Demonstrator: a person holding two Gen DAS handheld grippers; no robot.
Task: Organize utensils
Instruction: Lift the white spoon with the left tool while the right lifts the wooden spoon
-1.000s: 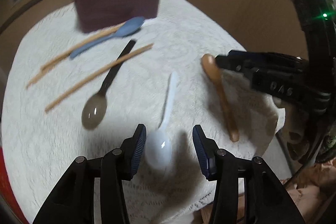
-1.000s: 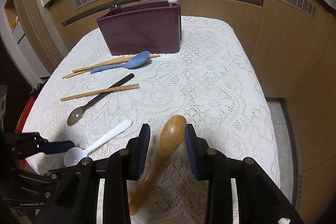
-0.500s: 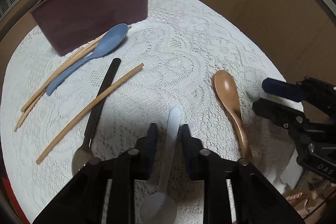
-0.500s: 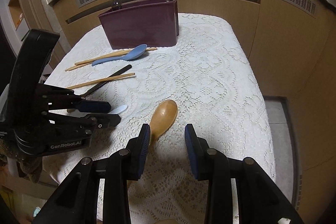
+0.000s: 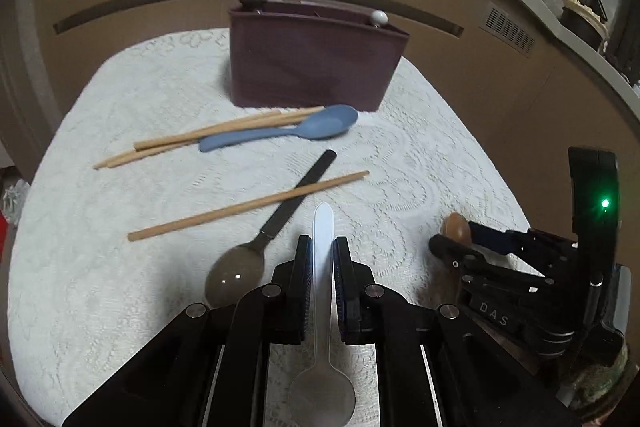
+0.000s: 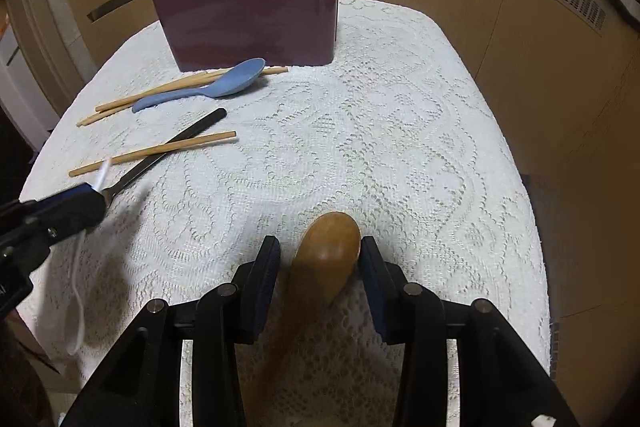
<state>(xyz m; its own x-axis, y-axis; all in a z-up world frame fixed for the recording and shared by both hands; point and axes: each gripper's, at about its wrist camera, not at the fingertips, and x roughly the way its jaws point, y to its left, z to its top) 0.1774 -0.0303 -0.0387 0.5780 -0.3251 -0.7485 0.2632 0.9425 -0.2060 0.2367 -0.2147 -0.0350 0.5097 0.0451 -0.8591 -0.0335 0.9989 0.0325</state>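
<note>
A white plastic spoon [image 5: 323,259] sits clamped by its handle in the left tool [image 5: 321,269], the handle tip pointing ahead past the fingertips and the bowl hanging back beneath the tool's body. A second ago this tool stood wide over the spoon's bowl as it lay on the desk [image 5: 420,155]; it has since slid along to the handle and closed tight, and in the right wrist view the spoon looks lifted off the cloth. That would make it the first of the loose utensils ready to travel. To the right, the right tool [image 6: 319,259] straddles the bowl of a wooden spoon [image 6: 328,251]; its jaws are opening, the right pad close against the bowl and the left pad clear, so nothing is gripped there yet and the spoon lies on the lace. Ahead of both tools stands the maroon organizer box [image 5: 316,63], with two utensil ends already poking above its rim. Between tool and box lie the other pieces: a black-handled spoon [image 5: 256,247] just left of the left tool, a single chopstick [image 5: 248,205] crossing over its handle, and, nearer the box, a blue spoon [image 5: 288,131] resting against two more chopsticks [image 5: 208,139]. A low carry toward the box would likely cross this scatter, so height seems needed
</note>
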